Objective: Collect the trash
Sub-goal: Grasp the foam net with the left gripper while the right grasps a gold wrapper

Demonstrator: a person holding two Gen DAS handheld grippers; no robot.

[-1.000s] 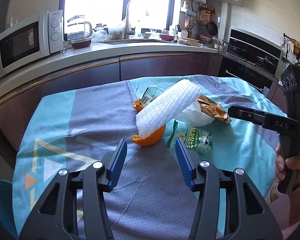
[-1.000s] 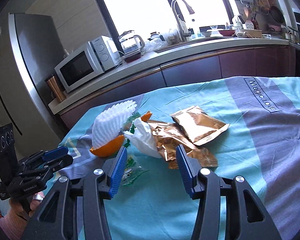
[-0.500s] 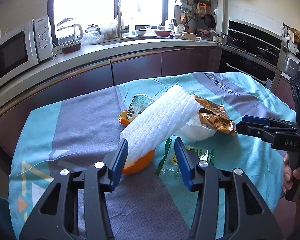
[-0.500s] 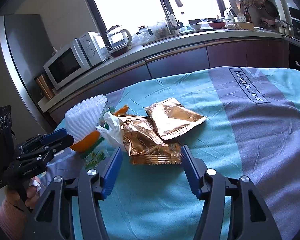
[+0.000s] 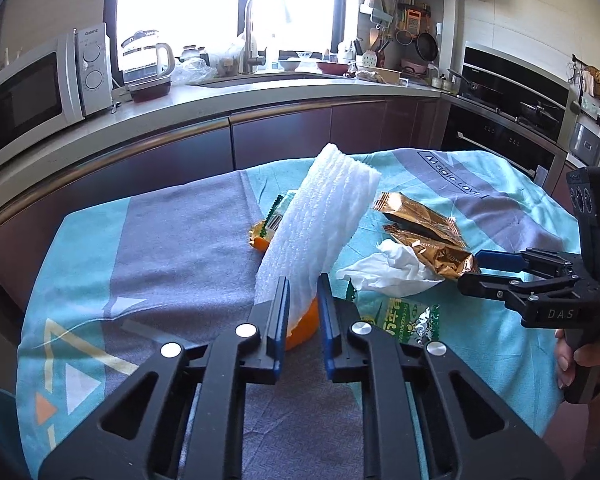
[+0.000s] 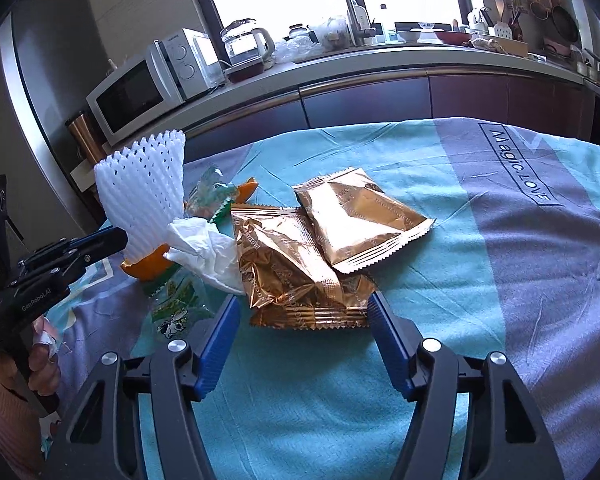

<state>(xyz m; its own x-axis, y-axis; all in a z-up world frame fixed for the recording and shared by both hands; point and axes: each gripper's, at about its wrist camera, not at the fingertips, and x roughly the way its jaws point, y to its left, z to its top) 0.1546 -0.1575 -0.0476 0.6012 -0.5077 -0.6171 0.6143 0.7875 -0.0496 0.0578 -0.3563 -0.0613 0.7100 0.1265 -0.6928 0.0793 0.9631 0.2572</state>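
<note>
A white foam fruit net [image 5: 320, 216] stands tilted up over an orange peel [image 5: 302, 328] on the table. My left gripper [image 5: 302, 280] is closing, and its pads press on the net's lower end. Beside it lie a crumpled white tissue [image 5: 388, 270], golden snack wrappers [image 5: 420, 224] and a clear green-printed wrapper [image 5: 408, 320]. In the right wrist view my right gripper [image 6: 302, 300] is opening. Its jaws stand wide on either side of the near edge of the front golden wrapper [image 6: 284, 256], apart from it. The foam net [image 6: 144, 184] and left gripper [image 6: 112, 238] show at the left.
The table wears a teal and grey cloth [image 6: 500, 280]. Behind it runs a kitchen counter with a microwave [image 5: 40, 96], a kettle [image 5: 146, 64] and a sink tap [image 5: 252, 32]. A built-in oven [image 5: 512, 116] stands at the right. A hand [image 5: 584, 360] holds the right gripper's handle.
The left jaws have narrowed onto the foam net, which now stands more upright. The right gripper has come lower and closer to the golden wrappers, and its jaws have widened.
</note>
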